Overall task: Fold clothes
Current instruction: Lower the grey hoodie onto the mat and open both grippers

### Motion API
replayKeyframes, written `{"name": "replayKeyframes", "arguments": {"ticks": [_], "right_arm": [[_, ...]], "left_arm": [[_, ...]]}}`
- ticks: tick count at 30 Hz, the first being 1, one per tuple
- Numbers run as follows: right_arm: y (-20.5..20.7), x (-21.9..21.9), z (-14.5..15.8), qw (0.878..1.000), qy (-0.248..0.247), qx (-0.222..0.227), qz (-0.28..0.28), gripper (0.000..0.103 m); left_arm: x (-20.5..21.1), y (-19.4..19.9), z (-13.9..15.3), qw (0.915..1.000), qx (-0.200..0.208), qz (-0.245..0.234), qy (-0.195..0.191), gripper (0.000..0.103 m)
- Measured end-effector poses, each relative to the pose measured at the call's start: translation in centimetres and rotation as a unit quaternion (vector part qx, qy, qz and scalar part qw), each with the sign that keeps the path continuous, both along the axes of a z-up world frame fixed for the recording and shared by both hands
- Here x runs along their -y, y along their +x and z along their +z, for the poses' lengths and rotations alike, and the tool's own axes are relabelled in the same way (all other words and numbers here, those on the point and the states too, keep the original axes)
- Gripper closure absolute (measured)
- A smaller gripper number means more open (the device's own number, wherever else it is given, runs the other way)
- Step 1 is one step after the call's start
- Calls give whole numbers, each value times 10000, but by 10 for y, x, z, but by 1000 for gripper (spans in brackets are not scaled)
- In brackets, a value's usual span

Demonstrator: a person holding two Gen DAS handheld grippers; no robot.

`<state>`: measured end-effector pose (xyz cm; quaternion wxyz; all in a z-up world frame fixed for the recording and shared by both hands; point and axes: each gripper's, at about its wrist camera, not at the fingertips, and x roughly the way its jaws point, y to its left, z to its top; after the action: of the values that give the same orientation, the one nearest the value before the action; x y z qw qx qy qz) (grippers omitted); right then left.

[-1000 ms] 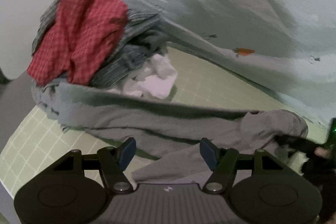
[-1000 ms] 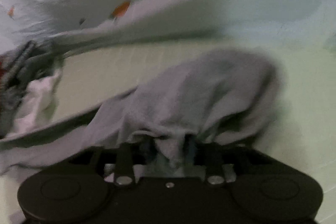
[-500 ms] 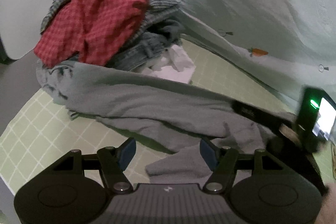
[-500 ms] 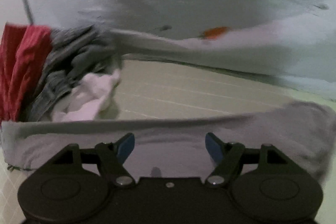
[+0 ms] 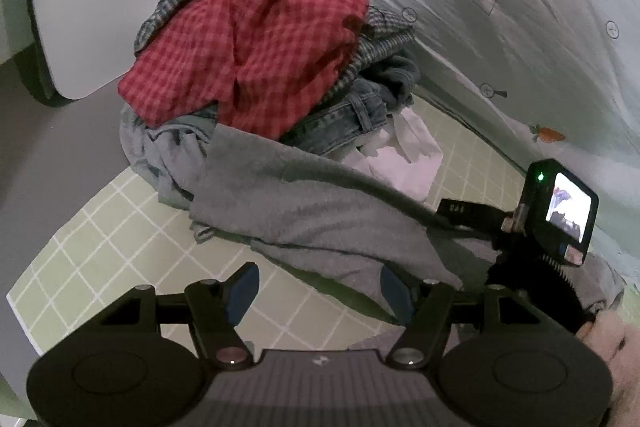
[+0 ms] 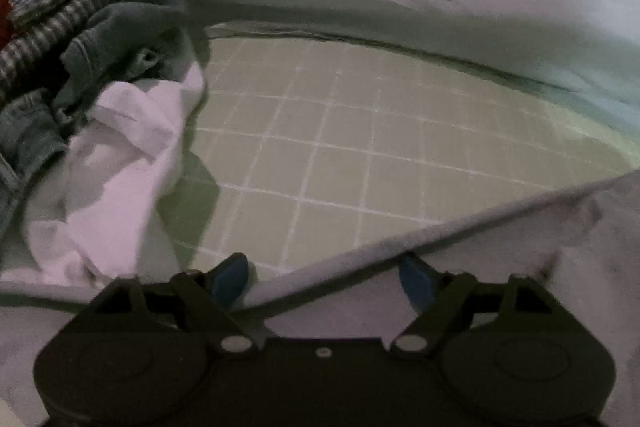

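A grey garment (image 5: 304, 211) lies stretched across the green checked sheet (image 5: 92, 267), from the clothes pile at the left to the right. My left gripper (image 5: 318, 291) is open and empty, just above the garment's near edge. My right gripper (image 6: 326, 281) is open; the grey garment (image 6: 500, 251) lies under and before its jaws, not clamped. The right gripper's body and camera (image 5: 560, 215) show at the right of the left wrist view, over the garment's right end.
A pile of clothes sits at the back left: a red checked shirt (image 5: 260, 39), striped cloth (image 6: 60, 15), jeans (image 5: 344, 119) and a white garment (image 6: 120, 163). A pale carrot-print duvet (image 5: 500, 7) rises behind. The bed edge (image 5: 24, 311) is near left.
My right gripper has opened and let go of the grey garment, which now lies flatter on the sheet. Both grippers have moved closer to the clothes pile.
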<state>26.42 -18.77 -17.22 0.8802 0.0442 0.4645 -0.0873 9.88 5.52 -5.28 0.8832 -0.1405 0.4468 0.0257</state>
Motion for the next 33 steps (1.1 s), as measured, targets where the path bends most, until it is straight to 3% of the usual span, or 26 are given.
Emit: {"name": "replayKeyframes", "arguments": {"ticks": [2, 4, 5, 6, 8, 9, 14, 22, 28, 33], "right_arm": [[-5, -1, 1, 10000, -4, -7, -14, 15], [-9, -1, 2, 10000, 15, 22, 25, 23], [-12, 0, 3, 9999, 11, 103, 70, 42], [-14, 0, 5, 9997, 3, 193, 121, 73], [-20, 6, 10, 9994, 198, 223, 161, 94], [-22, 10, 11, 9989, 386, 229, 146, 99], [-66, 37, 42, 9938, 756, 784, 213, 101], [-183, 112, 113, 9822, 421, 1827, 109, 101], [-282, 212, 133, 9760, -392, 1939, -914, 101], [-344, 293, 129, 9585, -1208, 1708, -1935, 101]], "left_arm": [[3, 0, 0, 10000, -8, -67, -3, 35], [6, -1, -1, 9999, -8, -147, -4, 35], [9, -2, 0, 9999, 6, -170, -3, 35], [11, -3, 2, 9998, 21, -194, -2, 35], [14, -6, 4, 9998, 66, -213, 6, 35], [15, -8, 6, 9997, 94, -213, 12, 35], [20, -16, 16, 9995, 227, -190, 60, 35], [49, -35, 31, 9985, 412, -352, 72, 35], [85, -53, 35, 9976, 431, -541, 32, 35], [119, -68, 37, 9968, 390, -704, 9, 35]]}}
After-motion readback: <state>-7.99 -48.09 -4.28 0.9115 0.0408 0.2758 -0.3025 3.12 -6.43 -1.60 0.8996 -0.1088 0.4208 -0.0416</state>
